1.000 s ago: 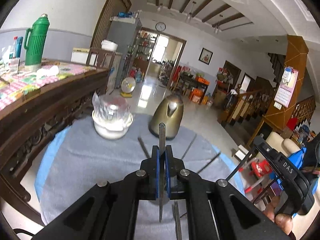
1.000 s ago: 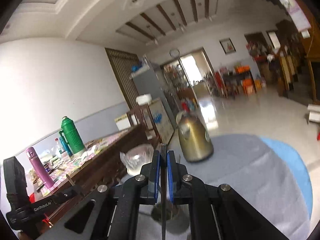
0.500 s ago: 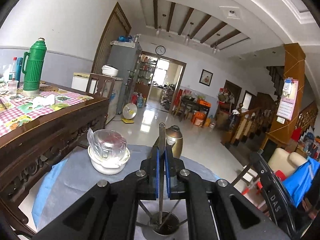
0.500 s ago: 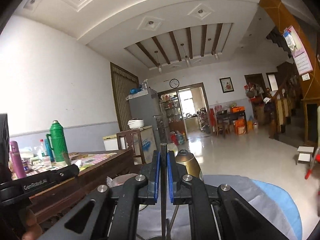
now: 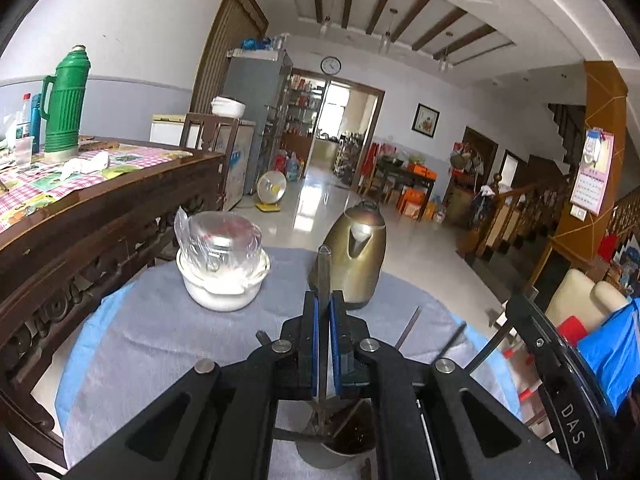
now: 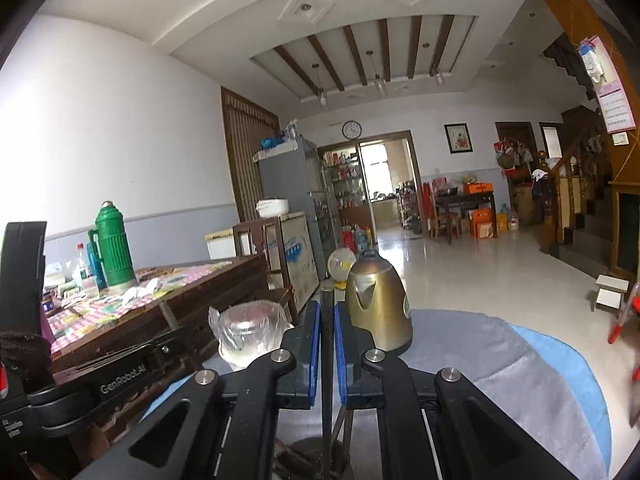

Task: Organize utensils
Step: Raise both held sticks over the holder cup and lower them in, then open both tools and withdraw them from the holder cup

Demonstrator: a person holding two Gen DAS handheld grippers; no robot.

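Left wrist view: the left gripper [image 5: 323,344] is clamped on a thin metal utensil [image 5: 324,272] that stands upright between its blue pads, with the lower end reaching into a metal cup [image 5: 340,446] directly beneath the jaws. Ahead of the jaws and a little right stands a brass-coloured kettle [image 5: 356,256]; ahead and left sits a white bowl [image 5: 222,284] covered by a clear plastic bag. More loose utensils [image 5: 408,328] lie on the grey cloth [image 5: 160,332] to the right of the jaws. Right wrist view: the right gripper [image 6: 327,356] is likewise closed on a dark slender utensil [image 6: 327,308], held upright, its lower end over a dim holder [image 6: 308,456] below. The kettle stands just right of the fingers.
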